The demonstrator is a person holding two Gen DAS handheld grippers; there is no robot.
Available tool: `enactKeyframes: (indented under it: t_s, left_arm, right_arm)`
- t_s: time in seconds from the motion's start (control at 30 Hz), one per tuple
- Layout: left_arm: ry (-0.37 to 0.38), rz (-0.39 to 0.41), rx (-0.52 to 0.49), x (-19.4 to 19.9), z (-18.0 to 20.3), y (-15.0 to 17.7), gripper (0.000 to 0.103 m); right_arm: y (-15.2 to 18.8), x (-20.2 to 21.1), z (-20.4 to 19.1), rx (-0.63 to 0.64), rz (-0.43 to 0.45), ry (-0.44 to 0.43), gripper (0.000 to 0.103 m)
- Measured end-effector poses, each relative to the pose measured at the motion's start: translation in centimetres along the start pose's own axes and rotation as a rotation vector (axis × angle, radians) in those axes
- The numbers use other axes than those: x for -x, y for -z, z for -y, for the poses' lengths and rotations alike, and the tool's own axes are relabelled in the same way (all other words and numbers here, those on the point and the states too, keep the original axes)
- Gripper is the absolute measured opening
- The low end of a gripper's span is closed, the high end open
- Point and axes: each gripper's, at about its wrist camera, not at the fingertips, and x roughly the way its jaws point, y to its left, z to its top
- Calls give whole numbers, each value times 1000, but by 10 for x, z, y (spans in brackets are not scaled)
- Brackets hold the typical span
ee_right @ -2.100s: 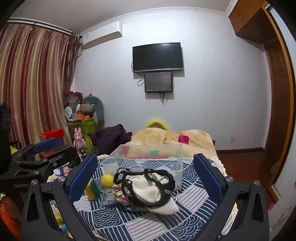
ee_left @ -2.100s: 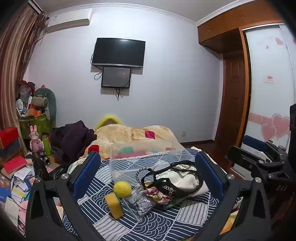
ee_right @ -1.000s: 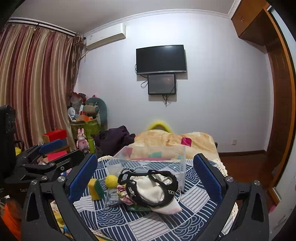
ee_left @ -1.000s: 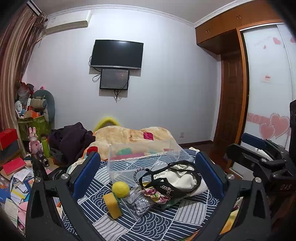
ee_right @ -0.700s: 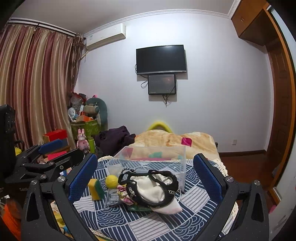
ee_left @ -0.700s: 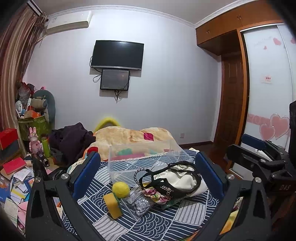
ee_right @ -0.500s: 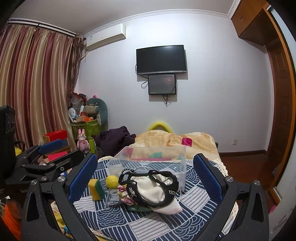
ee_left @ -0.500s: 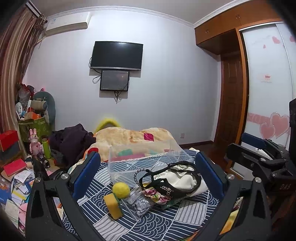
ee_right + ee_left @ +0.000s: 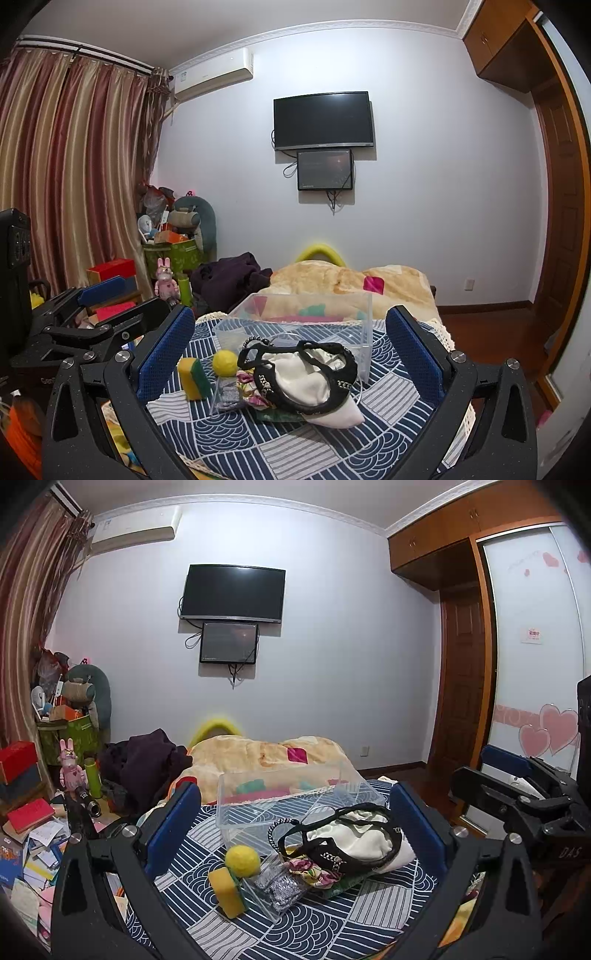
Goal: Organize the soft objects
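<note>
On a blue patterned cloth [image 9: 306, 923] lie a yellow ball [image 9: 242, 860], a yellow-green sponge [image 9: 226, 891], a grey glittery pouch [image 9: 280, 884], a floral cloth [image 9: 314, 872] and a white cloth wrapped in a black beaded strap [image 9: 351, 843]. A clear plastic box [image 9: 291, 805] stands behind them. My left gripper [image 9: 295, 823] is open and empty, held above the pile. My right gripper [image 9: 291, 350] is open and empty too. The same ball [image 9: 225, 363], sponge [image 9: 192, 377], white cloth [image 9: 306, 384] and box [image 9: 306, 321] show in the right wrist view.
A bed with a beige blanket [image 9: 258, 753] and dark clothes [image 9: 144, 764] lies behind the box. Books, boxes and a pink rabbit toy [image 9: 70, 764] crowd the left. A wardrobe with heart stickers [image 9: 535, 701] stands on the right. The other gripper [image 9: 524, 805] shows at right.
Both grippers have drifted only slightly; the view has shifted a little. Nothing on the cloth has moved.
</note>
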Motion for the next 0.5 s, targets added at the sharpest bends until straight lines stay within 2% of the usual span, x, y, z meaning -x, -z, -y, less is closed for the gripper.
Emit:
enactKeyframes:
  t_s: [0.5]
  left_arm:
    - [8, -2, 0, 1, 0, 0, 103]
  right_arm:
    - [0, 1, -1, -2, 5, -4, 103]
